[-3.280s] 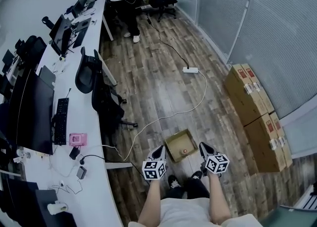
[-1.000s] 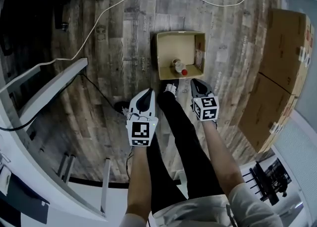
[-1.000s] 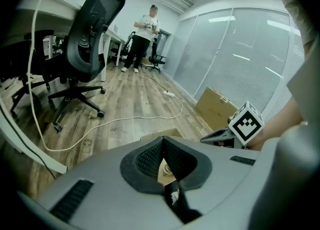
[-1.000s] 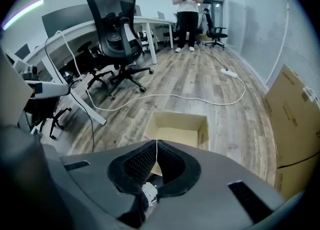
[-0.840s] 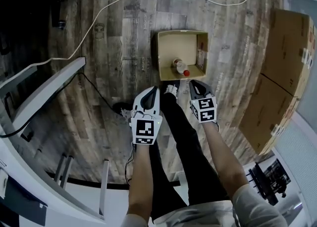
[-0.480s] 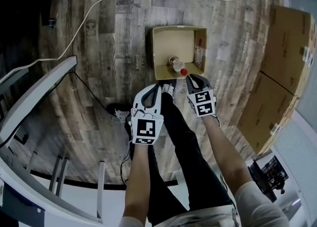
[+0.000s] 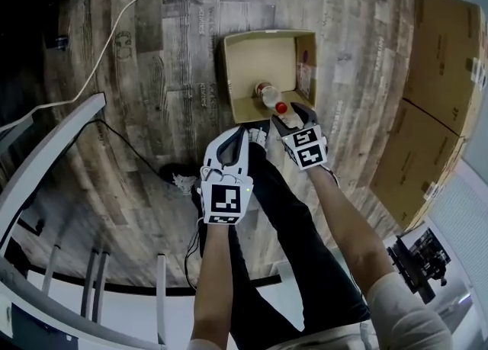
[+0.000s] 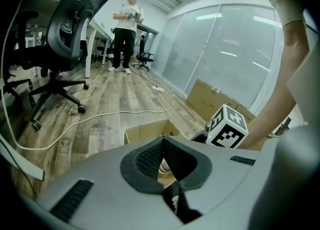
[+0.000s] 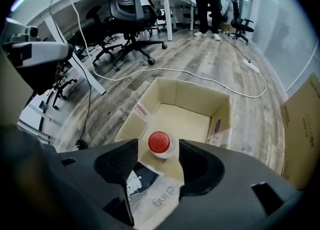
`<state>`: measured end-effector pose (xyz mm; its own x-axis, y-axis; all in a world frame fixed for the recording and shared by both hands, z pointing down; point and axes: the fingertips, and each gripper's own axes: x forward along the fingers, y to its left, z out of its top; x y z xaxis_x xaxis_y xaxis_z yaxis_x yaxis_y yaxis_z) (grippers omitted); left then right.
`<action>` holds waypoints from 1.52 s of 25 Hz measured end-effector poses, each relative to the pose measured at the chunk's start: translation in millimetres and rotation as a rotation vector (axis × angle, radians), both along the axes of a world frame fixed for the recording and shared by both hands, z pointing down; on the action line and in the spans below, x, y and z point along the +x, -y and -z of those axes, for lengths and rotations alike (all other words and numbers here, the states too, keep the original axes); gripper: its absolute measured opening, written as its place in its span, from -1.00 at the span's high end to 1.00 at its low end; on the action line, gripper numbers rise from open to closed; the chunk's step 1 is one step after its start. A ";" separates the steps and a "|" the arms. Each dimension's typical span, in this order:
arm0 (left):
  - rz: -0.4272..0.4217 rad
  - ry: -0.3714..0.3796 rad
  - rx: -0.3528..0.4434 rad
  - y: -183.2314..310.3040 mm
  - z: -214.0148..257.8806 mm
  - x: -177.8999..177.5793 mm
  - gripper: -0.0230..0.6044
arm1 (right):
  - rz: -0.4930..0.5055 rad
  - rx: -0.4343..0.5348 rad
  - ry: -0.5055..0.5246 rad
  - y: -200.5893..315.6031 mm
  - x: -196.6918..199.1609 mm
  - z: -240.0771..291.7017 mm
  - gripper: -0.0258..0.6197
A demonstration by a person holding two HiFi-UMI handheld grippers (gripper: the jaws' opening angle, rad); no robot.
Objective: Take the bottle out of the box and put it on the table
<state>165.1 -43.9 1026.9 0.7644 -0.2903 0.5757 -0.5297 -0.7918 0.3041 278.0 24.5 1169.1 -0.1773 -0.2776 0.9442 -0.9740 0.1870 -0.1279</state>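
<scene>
Bottle (image 7: 267, 95), red-capped, in box (image 7: 232, 74): my right tongs (image 7: 293, 115) just opened, cap between them, ungripped; my left tongs (image 7: 239, 136) closed.

My left gripper (image 8: 162, 140) fills the lower frame, a grey shell with dark ribbed jaws whose tips meet, nothing clamped between them. Just past them an open brown cardboard box (image 8: 142, 133) sits on the grey wood-plank floor (image 8: 115, 88). To its right I see a white cube with black square markers (image 8: 227, 126) and a bare arm (image 8: 285, 93) behind it. A white cable (image 8: 121, 112) snakes across the floor. A black office chair (image 8: 65, 28) stands at left, a person (image 8: 125, 28) far back, and large cardboard cartons (image 8: 210, 96) by the glazed wall.
</scene>
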 end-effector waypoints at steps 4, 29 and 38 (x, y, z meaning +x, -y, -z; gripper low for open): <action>-0.010 0.009 -0.007 -6.6 -11.3 -6.9 0.88 | 0.057 0.010 -0.044 2.1 -8.9 -10.1 0.09; -0.047 0.054 -0.021 -10.7 -3.1 -57.3 0.88 | 0.227 -0.065 -0.166 21.5 -10.2 0.6 0.36; -0.060 0.049 0.014 8.0 53.7 -60.1 0.88 | 0.247 -0.058 -0.156 29.2 -18.1 69.4 0.36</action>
<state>105.0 -51.9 973.2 0.7517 -0.2529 0.6090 -0.4949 -0.8267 0.2677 259.9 -4.7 1099.7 -0.0846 -0.1888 0.9784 -0.9088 0.4173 0.0019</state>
